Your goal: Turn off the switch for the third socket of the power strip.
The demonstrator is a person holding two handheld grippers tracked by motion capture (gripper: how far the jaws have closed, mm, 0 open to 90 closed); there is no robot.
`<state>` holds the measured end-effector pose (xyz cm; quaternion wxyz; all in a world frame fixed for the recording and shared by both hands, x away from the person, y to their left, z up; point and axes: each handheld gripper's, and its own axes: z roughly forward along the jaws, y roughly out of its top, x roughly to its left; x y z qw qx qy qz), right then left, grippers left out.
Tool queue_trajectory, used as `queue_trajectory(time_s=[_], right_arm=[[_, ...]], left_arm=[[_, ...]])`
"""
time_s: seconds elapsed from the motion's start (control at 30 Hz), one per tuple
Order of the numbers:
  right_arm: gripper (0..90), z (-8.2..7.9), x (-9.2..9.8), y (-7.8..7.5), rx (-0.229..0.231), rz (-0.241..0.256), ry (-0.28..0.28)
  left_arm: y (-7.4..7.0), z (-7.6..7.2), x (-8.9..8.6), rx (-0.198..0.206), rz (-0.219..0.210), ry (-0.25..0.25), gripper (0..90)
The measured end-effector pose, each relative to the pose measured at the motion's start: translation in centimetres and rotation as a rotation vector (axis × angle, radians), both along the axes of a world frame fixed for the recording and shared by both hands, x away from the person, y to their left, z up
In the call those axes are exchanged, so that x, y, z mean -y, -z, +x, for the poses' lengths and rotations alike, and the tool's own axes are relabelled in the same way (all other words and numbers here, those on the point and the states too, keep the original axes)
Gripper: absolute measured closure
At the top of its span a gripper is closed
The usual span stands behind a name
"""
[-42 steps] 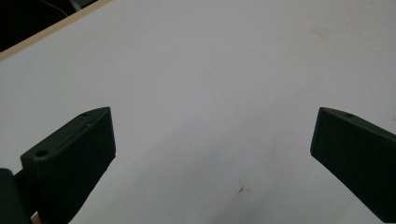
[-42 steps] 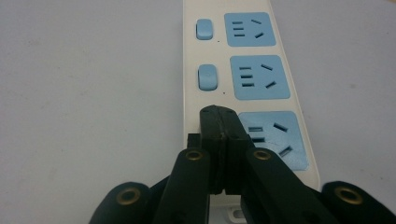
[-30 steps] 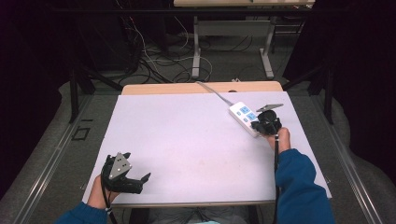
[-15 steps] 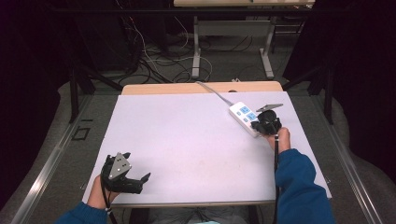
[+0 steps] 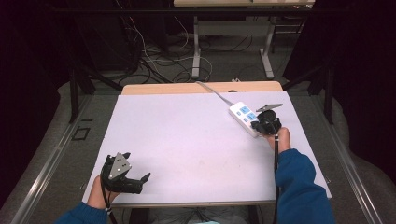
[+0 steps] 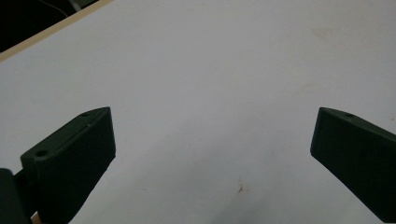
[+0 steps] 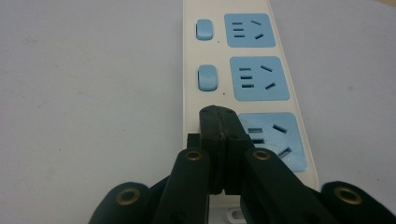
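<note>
A white power strip [image 5: 243, 117] with blue sockets lies at the right of the white table, its grey cable [image 5: 212, 92] running to the far edge. In the right gripper view the strip [image 7: 236, 70] shows three blue sockets and two blue rocker switches [image 7: 207, 77]. My right gripper [image 7: 219, 114] is shut with nothing between its jaws, its tips over the spot beside the nearest socket [image 7: 273, 140], hiding what lies under them. From above, the right gripper [image 5: 261, 125] sits on the strip's near end. My left gripper [image 5: 138, 179] rests open at the front left corner.
The white table top [image 5: 187, 135] has a bare wooden strip [image 5: 177, 88] along its far edge. Beyond it, on the floor, lie tangled cables [image 5: 154, 60] and stand table legs [image 5: 197, 46]. Blue sleeves [image 5: 299, 186] come in from the bottom.
</note>
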<state>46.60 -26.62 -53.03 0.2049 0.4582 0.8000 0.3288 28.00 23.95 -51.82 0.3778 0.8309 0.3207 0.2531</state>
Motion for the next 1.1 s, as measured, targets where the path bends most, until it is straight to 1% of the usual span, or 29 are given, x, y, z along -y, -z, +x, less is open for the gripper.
queue_trajectory(time_s=[0.4, 0.43, 0.47, 0.5, 0.53, 0.6, 0.63, 0.67, 1.03, 1.07, 1.1], right_arm=[[90.0, 0.03, 0.00, -0.03, 0.008, -0.010, -0.008], [90.0, -0.02, 0.00, -0.11, 0.011, -0.006, 0.000], [90.0, -0.09, -0.03, -0.29, 0.010, 0.012, -0.001], [90.0, -0.11, -0.13, -0.28, 0.012, 0.002, -0.001], [90.0, -0.11, -0.17, -0.27, 0.006, 0.005, 0.000], [90.0, -0.08, -0.16, -0.27, 0.013, -0.007, -0.007], [90.0, -0.05, -0.13, -0.25, 0.013, -0.005, -0.011], [90.0, -0.08, -0.20, -0.26, 0.007, 0.005, -0.002], [90.0, -0.14, -0.22, -0.34, 0.015, -0.005, -0.007], [90.0, -0.15, -0.23, -0.35, 0.017, -0.009, -0.005], [89.9, -0.23, -0.28, -0.42, 0.018, 0.001, 0.007]], left_arm=[[-0.01, 0.01, -0.03, 0.002, 0.004, -0.001, 0.2], [-0.01, 0.00, -0.02, 0.000, 0.002, 0.000, 0.2], [0.00, -0.01, -0.02, 0.000, 0.001, 0.000, 0.2], [-0.01, -0.01, -0.01, 0.000, 0.001, 0.000, 0.2], [0.00, -0.01, -0.02, 0.000, 0.001, 0.000, 0.2], [-0.01, -0.02, -0.03, 0.000, 0.001, 0.001, 0.2], [-0.01, -0.01, -0.04, 0.001, 0.002, 0.001, 0.2], [-0.02, 0.00, -0.05, 0.003, 0.004, 0.000, 0.2], [-0.03, -0.04, -0.09, 0.002, 0.004, -0.001, 0.2], [-0.03, -0.04, -0.10, 0.003, 0.005, -0.001, 0.2], [-0.02, -0.06, -0.09, -0.001, 0.002, -0.001, 0.1]])
